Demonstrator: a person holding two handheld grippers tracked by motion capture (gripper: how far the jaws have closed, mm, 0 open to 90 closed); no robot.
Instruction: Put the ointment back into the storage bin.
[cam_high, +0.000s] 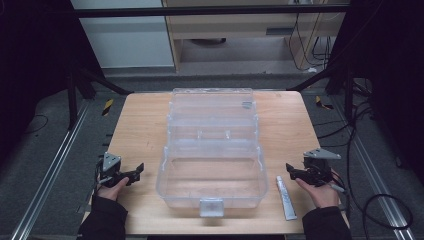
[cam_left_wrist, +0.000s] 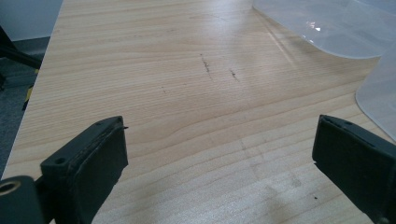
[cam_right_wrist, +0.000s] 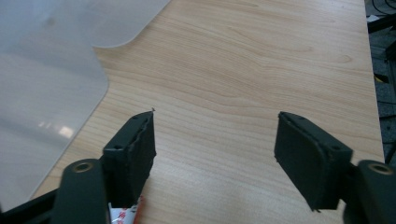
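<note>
Counting items on the wooden table (cam_high: 145, 120): one clear plastic box (cam_high: 212, 150) with its lid open, at frame centre, and one small tube (cam_high: 286, 198) at lower right, just beside the box's right wall. Two grippers were present, one per hand. Left gripper (cam_high: 135, 173) sat at lower left, near the box's left wall, pointing toward it; jaws stood wide apart over bare wood, nothing between them. Right gripper (cam_high: 291, 171) sat at lower right, pointing inward just above the tube's upper end; jaws were apart, clamped on nothing. Both hands rested low near the front edge, sleeves entering from the bottom.
</note>
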